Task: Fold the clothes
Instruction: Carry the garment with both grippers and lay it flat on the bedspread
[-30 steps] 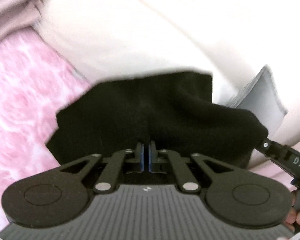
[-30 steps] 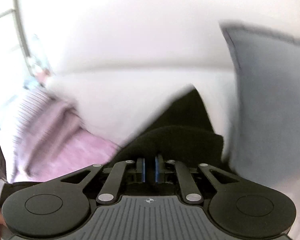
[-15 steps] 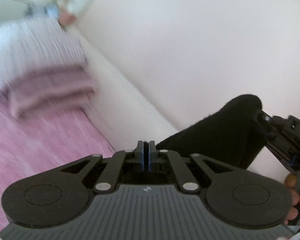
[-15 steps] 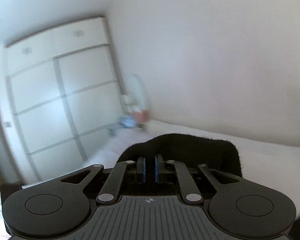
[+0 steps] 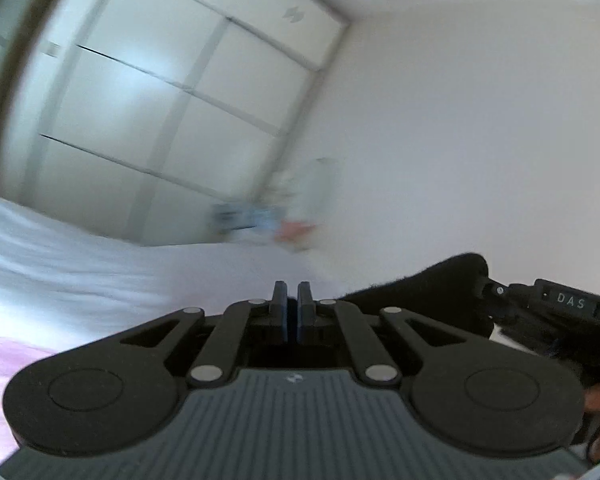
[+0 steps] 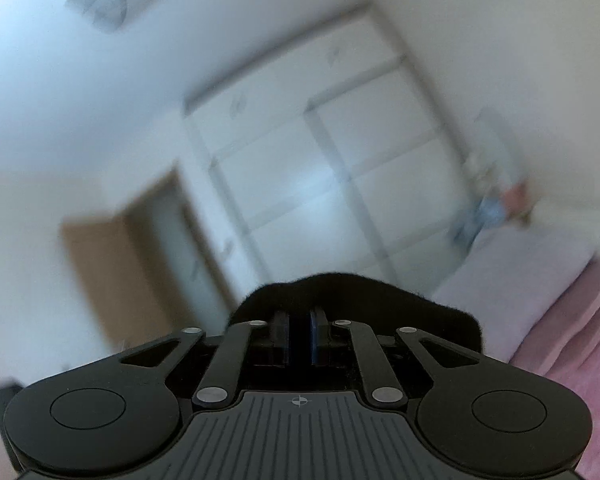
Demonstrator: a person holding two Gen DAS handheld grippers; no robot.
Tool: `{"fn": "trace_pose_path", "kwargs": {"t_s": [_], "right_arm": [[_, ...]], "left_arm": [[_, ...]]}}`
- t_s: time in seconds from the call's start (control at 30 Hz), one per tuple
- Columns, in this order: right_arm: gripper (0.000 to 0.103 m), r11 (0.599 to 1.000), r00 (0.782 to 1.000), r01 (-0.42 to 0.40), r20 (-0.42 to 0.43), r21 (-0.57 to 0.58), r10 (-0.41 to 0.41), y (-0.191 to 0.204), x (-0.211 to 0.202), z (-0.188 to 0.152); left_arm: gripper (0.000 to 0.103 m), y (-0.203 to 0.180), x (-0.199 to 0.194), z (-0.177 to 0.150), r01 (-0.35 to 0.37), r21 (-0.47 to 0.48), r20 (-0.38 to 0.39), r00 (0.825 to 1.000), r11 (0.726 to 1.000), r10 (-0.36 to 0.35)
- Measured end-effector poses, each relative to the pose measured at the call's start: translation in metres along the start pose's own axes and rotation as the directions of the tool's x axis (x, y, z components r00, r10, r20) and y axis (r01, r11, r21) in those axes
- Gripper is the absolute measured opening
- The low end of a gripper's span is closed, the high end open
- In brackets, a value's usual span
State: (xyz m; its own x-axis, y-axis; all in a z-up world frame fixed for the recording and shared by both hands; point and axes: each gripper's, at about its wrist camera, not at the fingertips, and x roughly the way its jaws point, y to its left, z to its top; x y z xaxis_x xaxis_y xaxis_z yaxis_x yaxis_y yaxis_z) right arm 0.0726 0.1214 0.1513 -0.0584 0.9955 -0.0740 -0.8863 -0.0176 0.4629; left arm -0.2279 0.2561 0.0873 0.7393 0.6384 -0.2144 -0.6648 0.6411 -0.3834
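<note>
A black fleece garment (image 5: 432, 288) is held up in the air between both grippers. My left gripper (image 5: 292, 300) is shut, and the black cloth runs from its jaws off to the right. There it meets my right gripper (image 5: 500, 300), seen from the side. In the right wrist view my right gripper (image 6: 300, 328) is shut on a bunched fold of the black garment (image 6: 352, 300). Most of the garment hangs below and is hidden.
Both cameras point up at the room. A white wardrobe (image 5: 160, 100) fills the far wall, with a brown door (image 6: 112, 272) beside it. A bed with a pink cover (image 6: 572, 360) and white bedding (image 5: 60, 264) lies below. Blurred small items (image 5: 268, 220) stand at the bed's far end.
Both grippers have lifted the black garment up off the pink bed and tilted upward. The views went from the bed and cushion to the wardrobe and wall.
</note>
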Motion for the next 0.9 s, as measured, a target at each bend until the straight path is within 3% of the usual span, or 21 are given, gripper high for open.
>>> {"fn": "trace_pose_path", "kwargs": {"t_s": [0.07, 0.1, 0.17, 0.27, 0.37, 0.47, 0.53, 0.63, 0.8, 0.9], "right_arm": [[0.029, 0.999, 0.977, 0.023, -0.210, -0.045, -0.032, 0.023, 0.034, -0.015], [0.038, 0.996, 0.947, 0.049, -0.312, -0.079, -0.072, 0.033, 0.049, -0.027], [0.040, 0.988, 0.904, 0.083, -0.408, -0.130, -0.130, 0.043, 0.062, -0.058], [0.042, 0.975, 0.843, 0.090, -0.507, -0.201, -0.182, 0.050, 0.064, -0.104], [0.042, 0.959, 0.769, 0.087, -0.594, -0.271, -0.238, 0.058, 0.067, -0.150], [0.042, 0.946, 0.710, 0.071, -0.650, -0.316, -0.270, 0.049, 0.045, -0.193], [0.042, 0.946, 0.694, 0.046, -0.671, -0.321, -0.261, 0.056, 0.020, -0.226], [0.042, 0.942, 0.672, 0.010, -0.696, -0.335, -0.254, 0.050, 0.006, -0.252], [0.042, 0.940, 0.667, -0.041, -0.710, -0.338, -0.226, 0.037, -0.016, -0.247], [0.042, 0.944, 0.642, -0.057, -0.736, -0.324, -0.214, 0.030, -0.028, -0.238]], "left_arm": [[0.000, 0.022, -0.018, -0.005, -0.104, 0.021, -0.036, 0.994, 0.994, 0.104], [0.000, 0.033, -0.028, -0.008, -0.152, 0.023, -0.073, 0.985, 0.988, 0.153], [0.000, 0.054, -0.041, -0.023, -0.251, 0.030, -0.153, 0.956, 0.968, 0.252], [0.000, 0.080, -0.065, -0.053, -0.367, 0.036, -0.269, 0.892, 0.929, 0.363], [0.001, 0.096, -0.088, -0.086, -0.456, 0.022, -0.360, 0.827, 0.890, 0.432], [0.001, 0.106, -0.118, -0.119, -0.530, 0.033, -0.420, 0.762, 0.847, 0.493], [0.001, 0.108, -0.132, -0.137, -0.562, 0.024, -0.456, 0.730, 0.827, 0.510], [0.002, 0.094, -0.147, -0.164, -0.594, 0.015, -0.481, 0.701, 0.805, 0.526], [0.002, 0.064, -0.146, -0.186, -0.625, 0.015, -0.479, 0.680, 0.780, 0.554], [0.002, 0.040, -0.156, -0.205, -0.646, 0.015, -0.486, 0.662, 0.763, 0.570]]}}
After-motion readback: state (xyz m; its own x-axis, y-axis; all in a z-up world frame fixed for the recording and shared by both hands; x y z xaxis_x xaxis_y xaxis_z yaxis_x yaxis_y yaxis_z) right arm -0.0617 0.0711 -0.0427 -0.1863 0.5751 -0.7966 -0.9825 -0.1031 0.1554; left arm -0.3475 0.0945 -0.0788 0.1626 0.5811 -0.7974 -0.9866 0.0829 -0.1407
